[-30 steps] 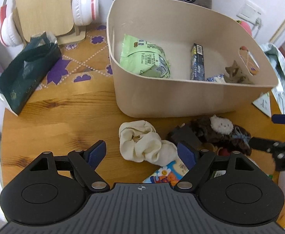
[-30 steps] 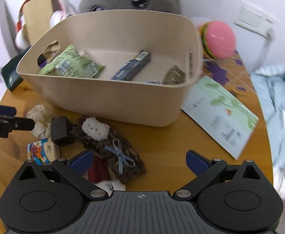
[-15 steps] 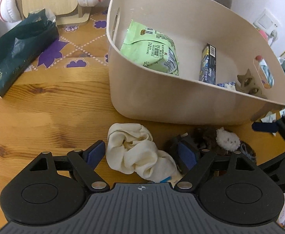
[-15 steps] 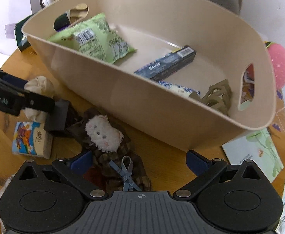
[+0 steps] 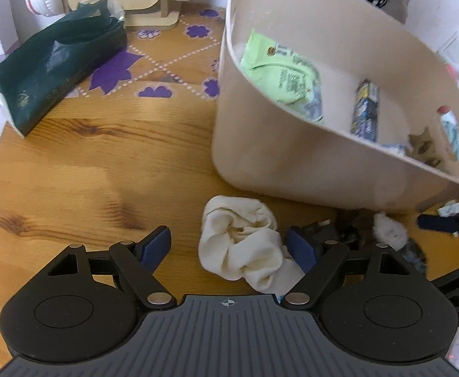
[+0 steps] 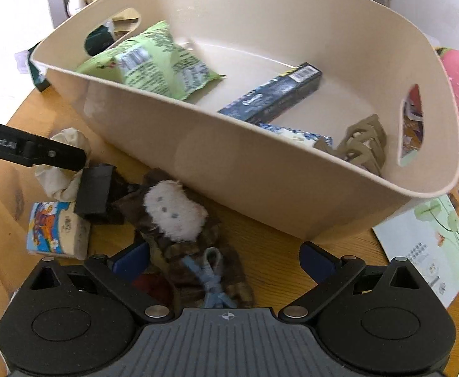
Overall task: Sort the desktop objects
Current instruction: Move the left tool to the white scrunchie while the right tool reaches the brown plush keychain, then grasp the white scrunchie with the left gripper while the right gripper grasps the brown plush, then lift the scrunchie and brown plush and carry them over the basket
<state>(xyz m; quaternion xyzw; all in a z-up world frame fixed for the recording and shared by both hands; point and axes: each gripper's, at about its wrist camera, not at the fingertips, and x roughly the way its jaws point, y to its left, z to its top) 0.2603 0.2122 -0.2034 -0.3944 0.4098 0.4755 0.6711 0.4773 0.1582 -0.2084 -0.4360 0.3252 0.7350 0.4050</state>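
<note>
While left gripper (image 5: 229, 245) hangs jaws apart around cream scrunchie (image 5: 245, 248), nothing gripped. Scrunchie on table (image 5: 88, 169), 6 o'clock of beige bin (image 5: 276, 163). Looks light, soft, squashy, non-fragile; pinch across bunched middle. Right gripper (image 6: 223, 257) jaws apart over brown plush pouch (image 6: 185, 238).

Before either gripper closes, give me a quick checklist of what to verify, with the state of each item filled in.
1. Left gripper open: ok.
2. Cream scrunchie between its fingers: ok.
3. Black block clear of left gripper's finger: not ok, it sits right beside that finger.
4. Right gripper open: ok.
5. Brown plush toy centred in right gripper: not ok, it lies toward the left finger.
6. Room in beige bin: ok.
</note>
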